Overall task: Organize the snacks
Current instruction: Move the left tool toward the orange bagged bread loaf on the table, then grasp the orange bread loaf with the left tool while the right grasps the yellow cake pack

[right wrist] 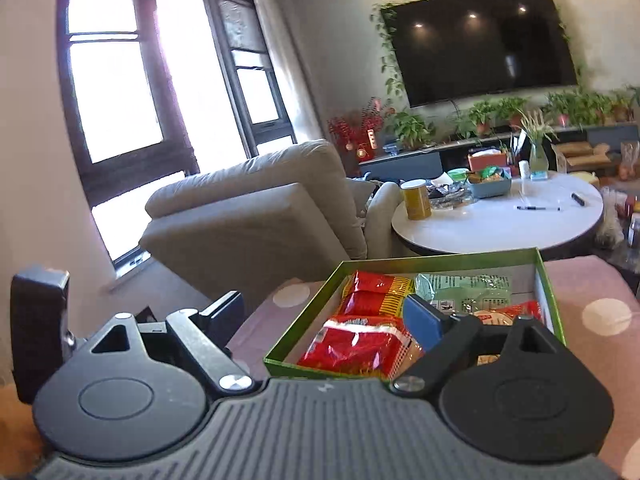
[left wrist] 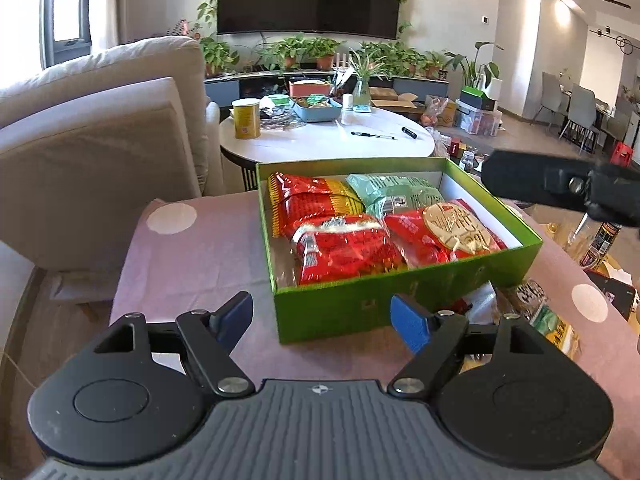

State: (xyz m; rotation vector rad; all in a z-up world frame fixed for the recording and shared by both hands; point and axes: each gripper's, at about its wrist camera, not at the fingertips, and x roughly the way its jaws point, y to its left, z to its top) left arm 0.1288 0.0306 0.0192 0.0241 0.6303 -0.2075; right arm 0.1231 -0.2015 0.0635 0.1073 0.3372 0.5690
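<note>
A green box (left wrist: 352,308) sits on the pink dotted tablecloth (left wrist: 192,264). It holds red snack packs (left wrist: 344,252), a red and yellow pack (left wrist: 312,200), a pale green pack (left wrist: 396,196) and a red pack with a round biscuit picture (left wrist: 452,228). My left gripper (left wrist: 322,322) is open and empty, just in front of the box's near wall. My right gripper (right wrist: 324,312) is open and empty, hovering above the box's (right wrist: 440,262) near left corner. The right gripper's body shows in the left wrist view (left wrist: 560,184) at the right. More snack packs (left wrist: 532,304) lie right of the box.
A beige sofa (left wrist: 100,120) stands to the left. A round white table (left wrist: 328,136) behind the box carries a yellow can (left wrist: 246,118), a blue tray, pens and a vase. A television and plants are at the back wall. Clutter lies on the floor at right.
</note>
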